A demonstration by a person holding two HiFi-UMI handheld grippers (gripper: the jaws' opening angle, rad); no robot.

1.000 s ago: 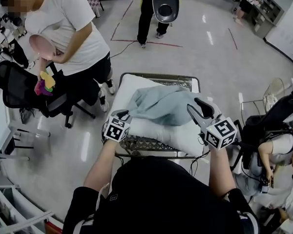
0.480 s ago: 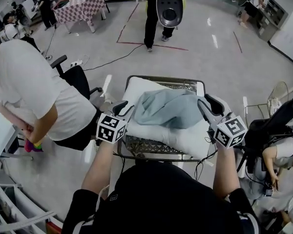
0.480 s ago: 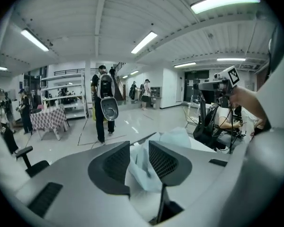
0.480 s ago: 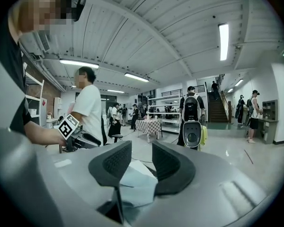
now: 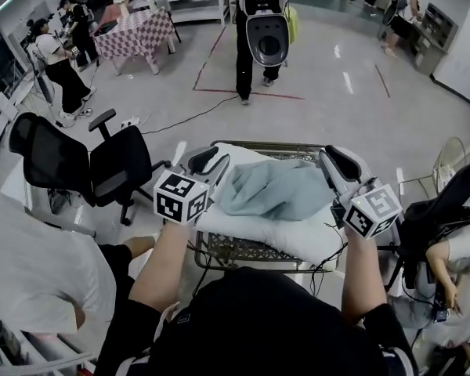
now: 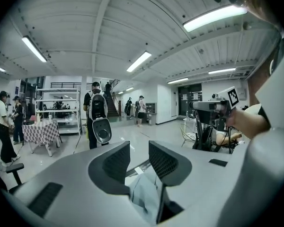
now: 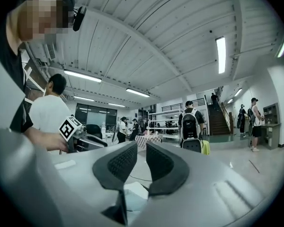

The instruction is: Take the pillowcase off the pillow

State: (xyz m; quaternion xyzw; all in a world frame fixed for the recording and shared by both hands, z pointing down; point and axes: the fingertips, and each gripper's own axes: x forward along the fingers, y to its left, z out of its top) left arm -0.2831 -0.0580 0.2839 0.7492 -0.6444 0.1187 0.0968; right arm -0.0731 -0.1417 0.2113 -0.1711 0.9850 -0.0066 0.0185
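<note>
A white pillow (image 5: 298,237) lies on a wire cart (image 5: 243,253), and a bunched light blue pillowcase (image 5: 274,186) rests on top of it. My left gripper (image 5: 210,163) hangs above the pillow's left end. It is open, its jaws have just been opening, and nothing is between them (image 6: 139,150); the pillowcase (image 6: 144,197) shows below them. My right gripper (image 5: 337,167) hangs above the pillow's right end. Its jaws have just been closing to a narrow gap with nothing in it (image 7: 141,155), and the pillow (image 7: 135,190) shows below.
A black office chair (image 5: 102,167) stands left of the cart. A person in a white shirt (image 5: 31,272) is at the lower left. Another person with a backpack (image 5: 262,14) stands beyond the cart, and one crouches at the right (image 5: 442,249). A checkered table (image 5: 137,34) stands far left.
Both grippers have risen from the pillow's ends and now point more level. The person in white has moved from the upper left to the lower left. The pillowcase stays on the pillow.
</note>
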